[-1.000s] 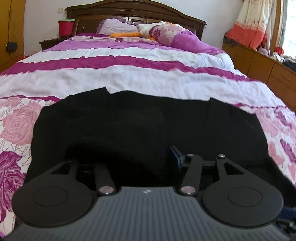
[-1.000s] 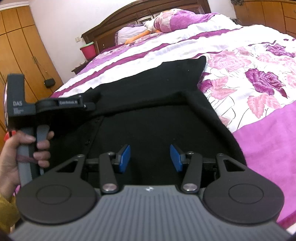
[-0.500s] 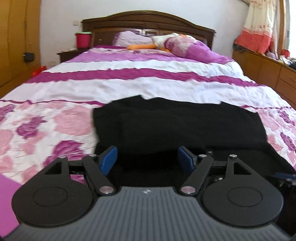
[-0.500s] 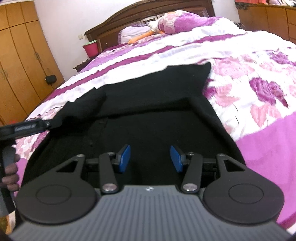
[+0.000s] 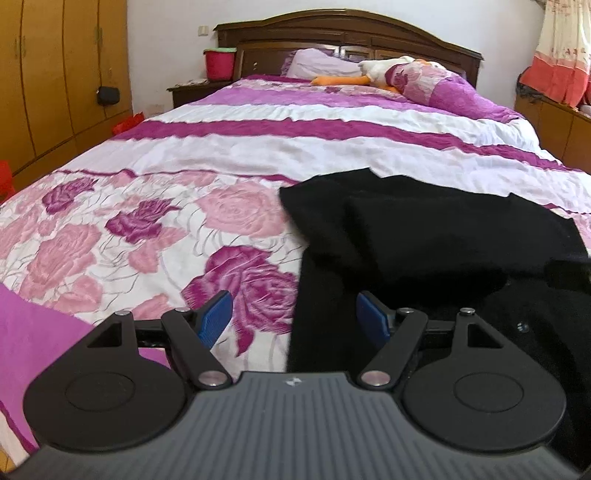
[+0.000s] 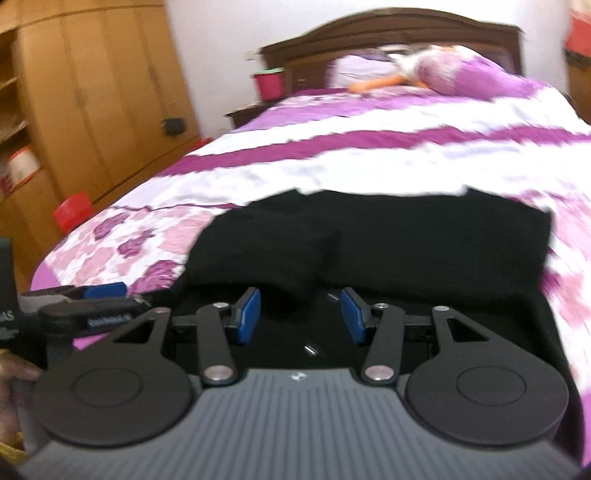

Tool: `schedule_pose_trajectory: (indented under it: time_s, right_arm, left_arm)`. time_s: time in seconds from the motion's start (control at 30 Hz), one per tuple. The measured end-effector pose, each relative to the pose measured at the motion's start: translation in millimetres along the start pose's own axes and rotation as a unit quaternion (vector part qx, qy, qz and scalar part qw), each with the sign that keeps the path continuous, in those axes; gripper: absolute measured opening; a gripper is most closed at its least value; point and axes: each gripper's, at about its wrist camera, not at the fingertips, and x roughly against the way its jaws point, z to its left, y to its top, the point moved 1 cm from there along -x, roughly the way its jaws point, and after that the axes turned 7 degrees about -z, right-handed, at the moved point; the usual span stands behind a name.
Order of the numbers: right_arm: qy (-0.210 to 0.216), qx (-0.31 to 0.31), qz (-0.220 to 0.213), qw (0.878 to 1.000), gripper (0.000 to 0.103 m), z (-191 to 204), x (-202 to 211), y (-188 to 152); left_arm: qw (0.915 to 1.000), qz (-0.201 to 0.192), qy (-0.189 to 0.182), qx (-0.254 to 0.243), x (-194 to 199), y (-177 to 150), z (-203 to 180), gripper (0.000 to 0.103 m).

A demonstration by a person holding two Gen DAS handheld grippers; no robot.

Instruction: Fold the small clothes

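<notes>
- Left gripper (image 5: 291, 317): a second ago its fingers were buried in the black garment; now it stands clear at the garment's left edge, jaws spread wide, nothing between them. Its left blue pad (image 5: 214, 317) sits over the floral print, the right one over black cloth.
- Right gripper (image 6: 300, 316): jaws parted as before, nothing pinched, hovering over the garment; the view has swung from a slant toward the headboard and is now blurred.
- Black garment (image 5: 436, 236): lies flat at the near end of the bed, its left part now folded inward over the body, leaving bedspread bare where cloth lay earlier.
- Hand (image 6: 14, 373): at the left edge of the right wrist view, on the left gripper's handle.
- Bedspread (image 5: 155, 236): pink and purple roses near, white and magenta bands farther up.
- Headboard (image 5: 347, 33): dark carved wood, pillows against it.
- Red bucket (image 5: 219, 63): on the nightstand left of the headboard.
- Wardrobe (image 5: 62, 74): yellow-brown wood along the left wall.
</notes>
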Motion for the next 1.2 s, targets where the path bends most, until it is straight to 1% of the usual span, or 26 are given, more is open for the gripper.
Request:
schedule_pose_trajectory:
  time_s: [0.17,0.23,0.4,0.5,0.6,0.7,0.77,0.8,0.83,0.87,0.9,0.93,1.03,1.1,1.2]
  right_arm:
    - [0.043,0.029,0.010,0.999,0.050,31,-32,16]
    - [0.050,0.034,0.012,0.998,0.050,41,-45,18]
    - [0.059,0.055,0.037,0.996,0.050,63,-80,18]
    - [0.069,0.052,0.057,0.995,0.050,67,-100,12]
    - [0.062,0.055,0.077,0.994,0.050,68,-115,3]
    - [0.063,0.060,0.087,0.992,0.049,66,-124,-7]
    - [0.066,0.052,0.090,0.992,0.048,61,-129,-11]
    - [0.068,0.050,0.089,0.992,0.043,59,-129,-12]
    - [0.065,0.051,0.088,0.993,0.036,58,-129,-12]
    - [0.061,0.051,0.087,0.993,0.032,57,-129,-12]
    - [0.059,0.046,0.088,0.993,0.024,56,-128,-11]
    - [0.061,0.034,0.088,0.994,0.020,53,-128,-9]
    - [0.076,-0.014,0.086,0.993,0.015,41,-123,-1]
    - [0.088,-0.035,0.071,0.993,0.014,35,-115,6]
    - [0.101,-0.051,0.040,0.993,0.014,28,-98,19]
  left_arm:
    - [0.9998,0.011,0.009,0.013,-5,-4,11,0.078]
    - [0.9997,0.014,0.009,0.016,-7,-5,12,0.078]
    - [0.9994,0.027,0.017,0.014,-14,-9,15,0.078]
    - [0.9992,0.032,0.020,0.012,-17,-13,16,0.079]
    - [0.9992,0.033,0.017,0.014,-19,-14,17,0.079]
    - [0.9993,0.032,0.018,0.013,-20,-15,17,0.079]
    - [0.9992,0.032,0.019,0.016,-21,-16,17,0.079]
    - [0.9992,0.032,0.020,0.015,-21,-16,16,0.079]
    - [0.9992,0.032,0.021,0.014,-21,-16,15,0.079]
    - [0.9992,0.031,0.022,0.012,-21,-16,15,0.079]
    - [0.9992,0.031,0.022,0.011,-21,-16,14,0.079]
    - [0.9992,0.032,0.023,0.010,-21,-16,14,0.079]
    - [0.9991,0.033,0.023,0.010,-21,-16,13,0.079]
    - [0.9991,0.033,0.024,0.010,-21,-16,13,0.079]
    - [0.9991,0.033,0.024,0.008,-22,-17,13,0.079]
